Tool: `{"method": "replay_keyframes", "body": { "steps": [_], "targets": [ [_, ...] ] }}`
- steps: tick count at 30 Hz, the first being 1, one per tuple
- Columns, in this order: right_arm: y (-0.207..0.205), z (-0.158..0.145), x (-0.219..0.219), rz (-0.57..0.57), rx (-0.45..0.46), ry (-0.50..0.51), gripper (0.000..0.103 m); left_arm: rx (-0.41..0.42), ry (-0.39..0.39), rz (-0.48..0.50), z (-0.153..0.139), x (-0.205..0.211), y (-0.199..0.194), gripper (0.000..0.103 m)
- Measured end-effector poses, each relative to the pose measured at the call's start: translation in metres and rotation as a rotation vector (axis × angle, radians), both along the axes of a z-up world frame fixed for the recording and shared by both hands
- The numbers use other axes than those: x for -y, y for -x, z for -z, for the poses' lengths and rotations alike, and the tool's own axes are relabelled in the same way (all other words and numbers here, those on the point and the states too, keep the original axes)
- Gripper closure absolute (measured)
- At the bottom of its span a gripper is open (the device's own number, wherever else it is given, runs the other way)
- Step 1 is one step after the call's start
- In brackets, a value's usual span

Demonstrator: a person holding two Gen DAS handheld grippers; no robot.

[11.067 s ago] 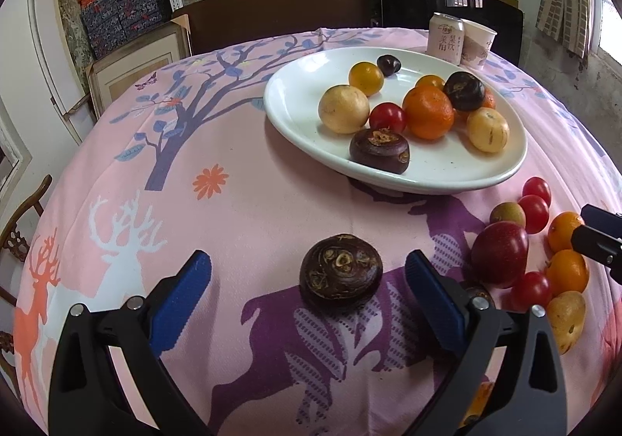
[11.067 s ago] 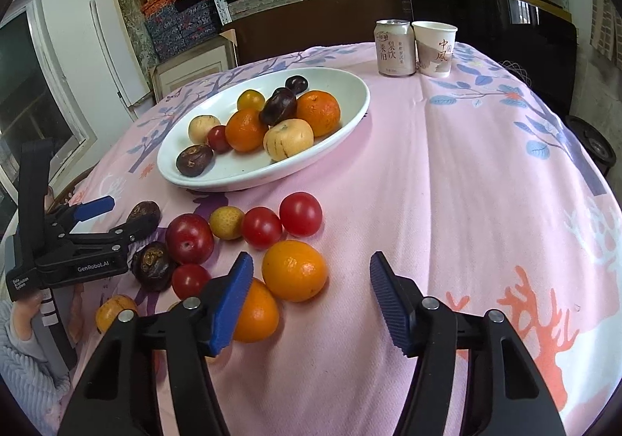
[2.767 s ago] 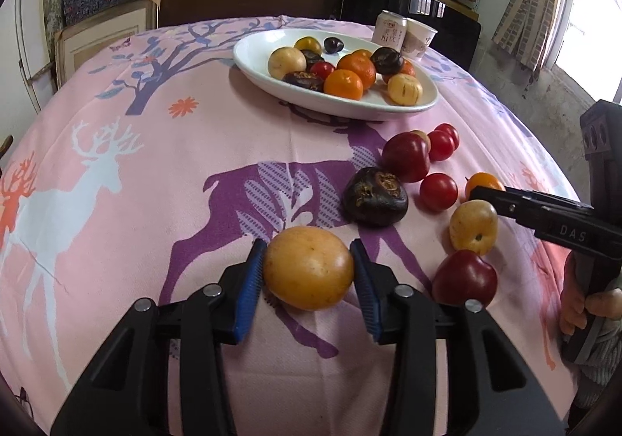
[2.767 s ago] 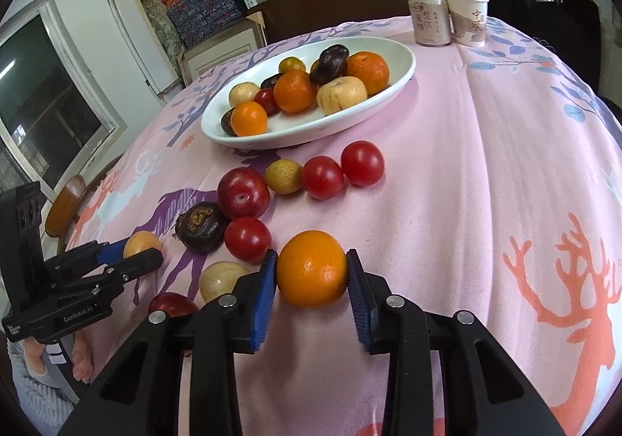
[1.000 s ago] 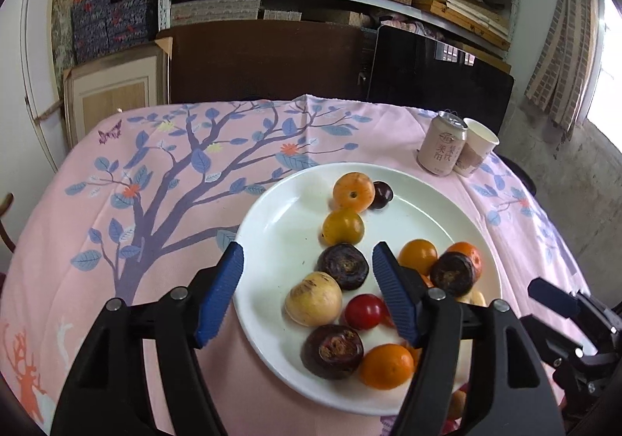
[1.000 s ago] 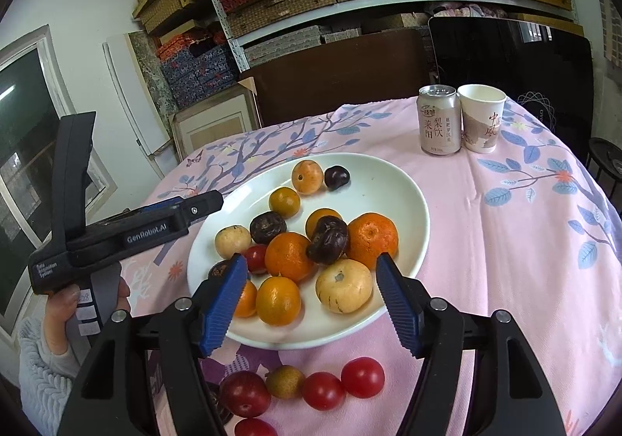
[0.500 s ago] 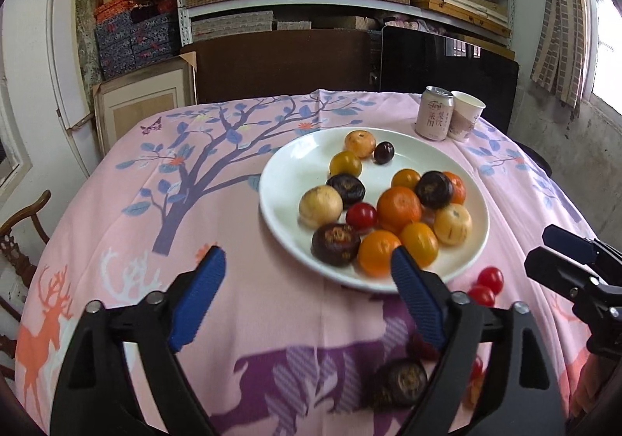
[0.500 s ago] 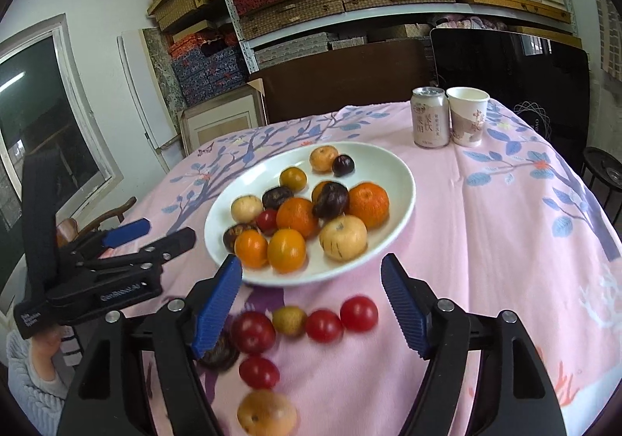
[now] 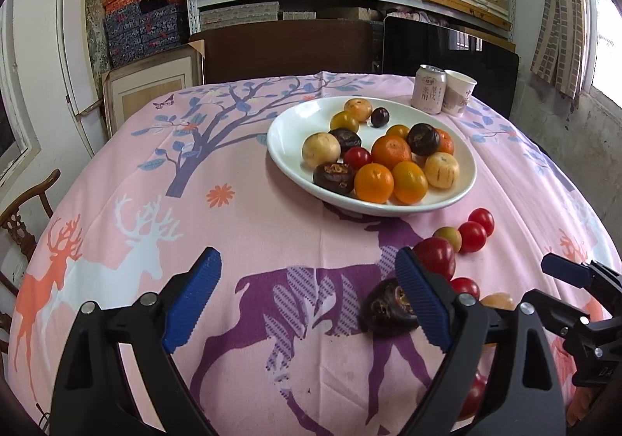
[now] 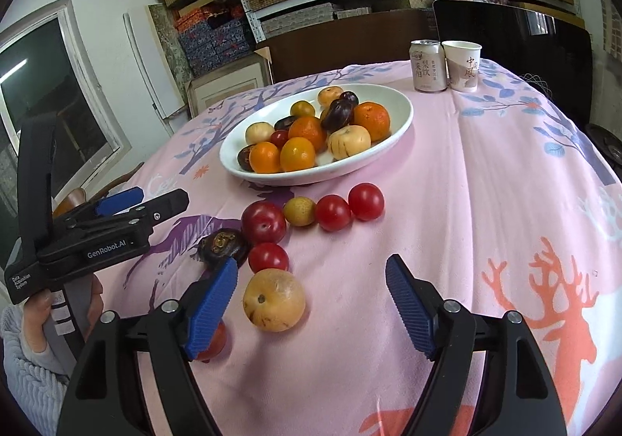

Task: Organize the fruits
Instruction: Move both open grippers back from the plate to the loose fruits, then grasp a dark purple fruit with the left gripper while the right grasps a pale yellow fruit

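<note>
Both grippers had pulled back from the white plate [image 10: 400, 117], leaving two more fruits on its heap, so the next pick came from the loose fruit on the tablecloth [image 9: 272, 226] in front of the plate. The left gripper [image 9: 307, 292], jaws wide and empty, hung beside a dark mangosteen-like fruit [image 9: 385, 313]. The right gripper [image 10: 311, 303] had just been opening; a pale yellow fruit [image 10: 274, 305] lay between its fingers, untouched.

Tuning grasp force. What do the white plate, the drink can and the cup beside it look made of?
White plate: glazed ceramic by its glossy, thick rim; melamine possible.
Drink can: thin metal, printed satin wall, bare silvery top rim.
Cup: matte printed paper, rolled lip, so probably easy to crush.
</note>
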State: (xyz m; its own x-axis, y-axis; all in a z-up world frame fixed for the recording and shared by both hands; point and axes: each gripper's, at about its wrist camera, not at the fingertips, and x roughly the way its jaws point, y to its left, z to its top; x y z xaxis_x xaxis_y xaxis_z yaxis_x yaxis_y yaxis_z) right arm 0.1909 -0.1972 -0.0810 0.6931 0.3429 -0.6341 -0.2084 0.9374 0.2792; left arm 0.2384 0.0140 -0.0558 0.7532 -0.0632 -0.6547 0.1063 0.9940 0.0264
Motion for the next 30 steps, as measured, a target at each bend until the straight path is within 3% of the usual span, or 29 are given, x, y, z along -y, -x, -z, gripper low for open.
{"method": "replay_keyframes", "body": {
  "steps": [15,19,23,26,30],
  "targets": [
    [-0.010,0.015,-0.022,-0.097,-0.088,0.047,0.024,-0.035,-0.039,0.014,0.010,0.007,-0.006,0.013],
    [-0.015,0.022,-0.031,-0.142,-0.134,0.038,0.044,-0.036,-0.049,0.020,0.012,0.010,-0.006,0.013],
    [-0.016,0.023,-0.035,-0.147,-0.136,0.036,0.047,-0.037,-0.055,0.024,0.012,0.011,-0.006,0.013],
    [-0.016,0.023,-0.034,-0.144,-0.140,0.032,0.063,-0.042,-0.059,0.027,0.014,0.013,-0.006,0.013],
    [-0.016,0.021,-0.028,-0.138,-0.132,0.011,0.063,-0.046,-0.063,0.039,0.016,0.015,-0.005,0.013]
  ]
}}
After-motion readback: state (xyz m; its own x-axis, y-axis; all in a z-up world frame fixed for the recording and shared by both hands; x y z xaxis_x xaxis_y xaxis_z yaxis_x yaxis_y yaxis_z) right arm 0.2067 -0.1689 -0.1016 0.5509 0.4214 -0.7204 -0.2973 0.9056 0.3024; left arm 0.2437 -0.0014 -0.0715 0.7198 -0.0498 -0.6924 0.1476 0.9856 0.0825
